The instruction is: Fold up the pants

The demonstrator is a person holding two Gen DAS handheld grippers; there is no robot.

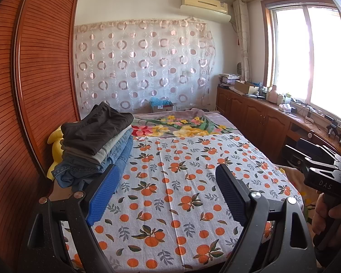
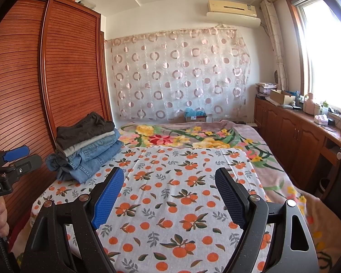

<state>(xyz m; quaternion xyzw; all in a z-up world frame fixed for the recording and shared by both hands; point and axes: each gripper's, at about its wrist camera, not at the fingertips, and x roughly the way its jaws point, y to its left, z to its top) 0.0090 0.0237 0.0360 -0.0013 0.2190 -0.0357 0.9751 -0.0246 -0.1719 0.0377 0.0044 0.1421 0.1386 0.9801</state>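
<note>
Both the left gripper point(image 1: 168, 195) and right gripper point(image 2: 169, 195) were held with jaws spread and empty. The stacked pants point(image 2: 86, 145) lay ahead-left; the top dark pair should be lifted off by its waistband.

both wrist views above bed point(image 1: 175, 177), facing curtain point(image 2: 179, 75)

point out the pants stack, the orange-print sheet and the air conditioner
pants stack point(image 2: 86, 145), right wrist view, on the folded denim in the middle
orange-print sheet point(image 1: 181, 182), left wrist view, on bare cloth between the fingers
air conditioner point(image 2: 233, 10), right wrist view, on its front panel
</note>
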